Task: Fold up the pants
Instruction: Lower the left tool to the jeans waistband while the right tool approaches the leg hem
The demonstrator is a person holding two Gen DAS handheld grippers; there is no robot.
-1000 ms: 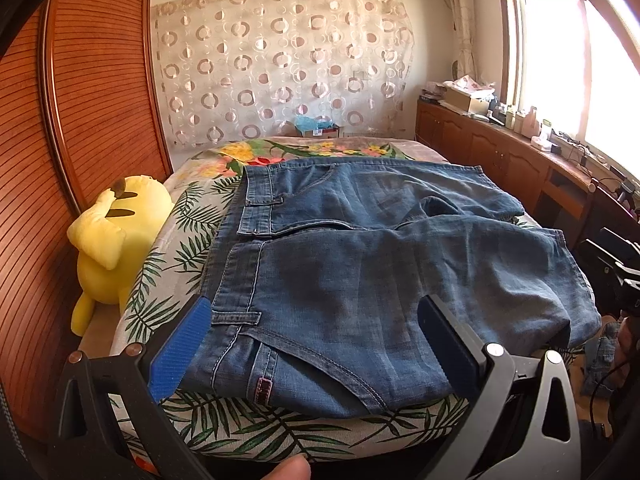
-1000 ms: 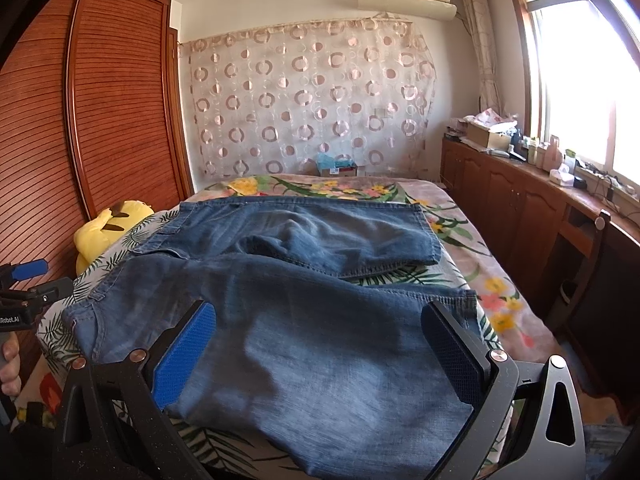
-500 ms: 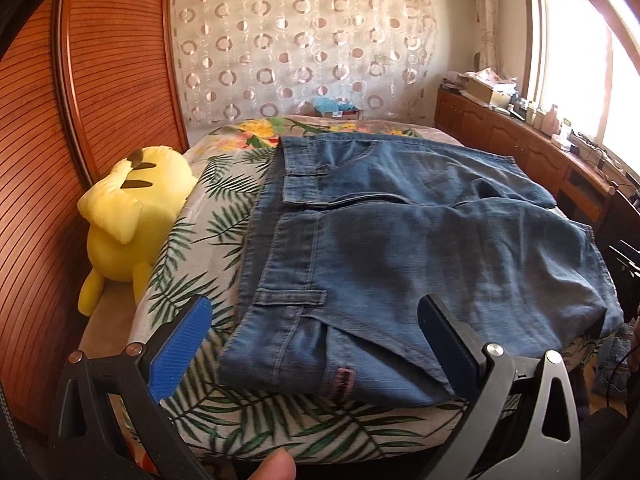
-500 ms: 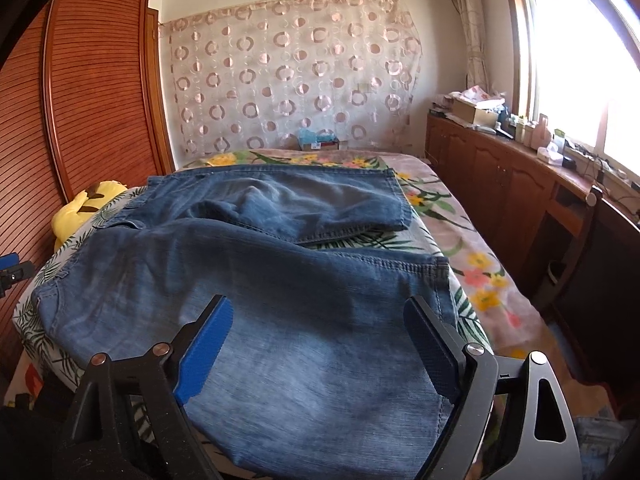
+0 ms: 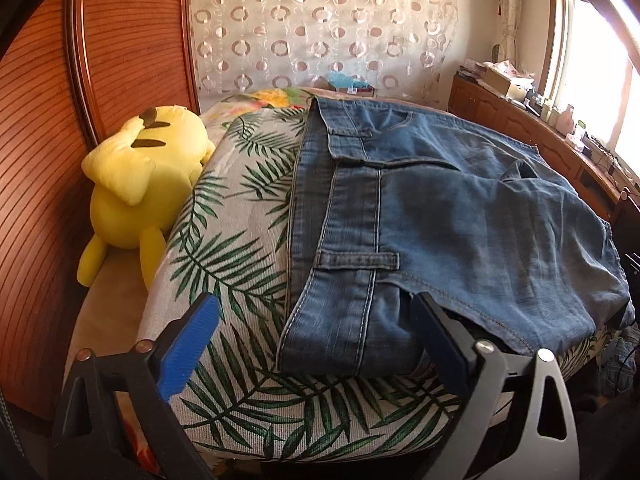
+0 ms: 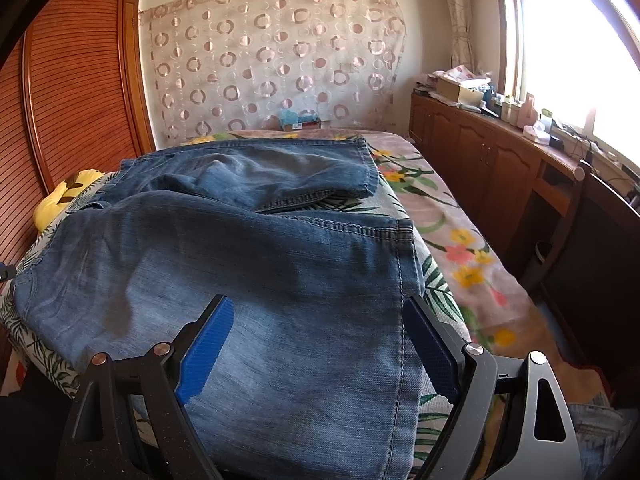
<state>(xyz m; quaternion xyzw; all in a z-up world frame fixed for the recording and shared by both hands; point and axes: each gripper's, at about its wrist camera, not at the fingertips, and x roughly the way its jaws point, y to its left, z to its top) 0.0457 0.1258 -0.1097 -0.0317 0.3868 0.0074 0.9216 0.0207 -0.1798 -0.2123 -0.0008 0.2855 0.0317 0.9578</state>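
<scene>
Lying across one bed (image 5: 240,240) with a leaf-print cover, one pair of blue jeans (image 5: 460,220) is spread flat, waistband toward 9 o'clock in the left wrist view and both legs running toward 3 o'clock. One yellow plush toy (image 5: 136,184) sits at 9 o'clock, wedged between the bed and the slatted wooden wardrobe (image 5: 40,160). One circle-patterned curtain (image 5: 320,32) hangs at 12 o'clock.

The left claw (image 5: 316,344) is at 6 o'clock, its two blue pads spread wide and just now closing a little; the near waistband corner lies between them, the right pad tucked under a denim fold, neither pad seen pressing.

In the right wrist view the jeans (image 6: 260,280) show two legs, the far one at 12 o'clock, the near one draped over the bed edge. The right claw (image 6: 320,352) at 6 o'clock straddles the near leg's hem, pads apart, not pinching. One long wooden cabinet (image 6: 480,160) runs along 2 o'clock under the window.
</scene>
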